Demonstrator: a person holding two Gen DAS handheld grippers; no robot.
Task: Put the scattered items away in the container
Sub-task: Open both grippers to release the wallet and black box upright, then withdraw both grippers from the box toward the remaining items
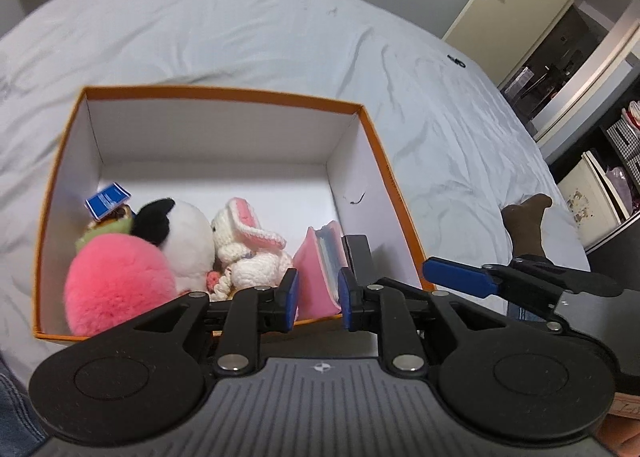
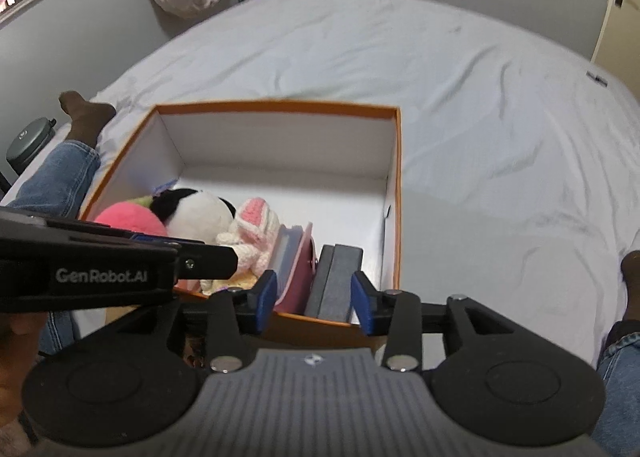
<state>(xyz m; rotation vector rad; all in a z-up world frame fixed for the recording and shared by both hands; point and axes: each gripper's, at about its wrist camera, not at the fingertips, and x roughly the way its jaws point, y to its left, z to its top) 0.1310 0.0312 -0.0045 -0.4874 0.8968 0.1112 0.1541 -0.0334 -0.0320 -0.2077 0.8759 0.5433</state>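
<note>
Box (image 1: 224, 93) holds plush toys (image 1: 120, 281), pink pouch (image 1: 316, 273), grey case (image 2: 336, 281).

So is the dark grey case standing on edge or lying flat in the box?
On edge: the grey case stands upright against the pink pouch inside the box.

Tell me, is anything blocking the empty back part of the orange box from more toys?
Nothing visible does. The orange box has no lid, and its far half is bare; the toys, pink pouch and grey case crowd the near side.
</note>
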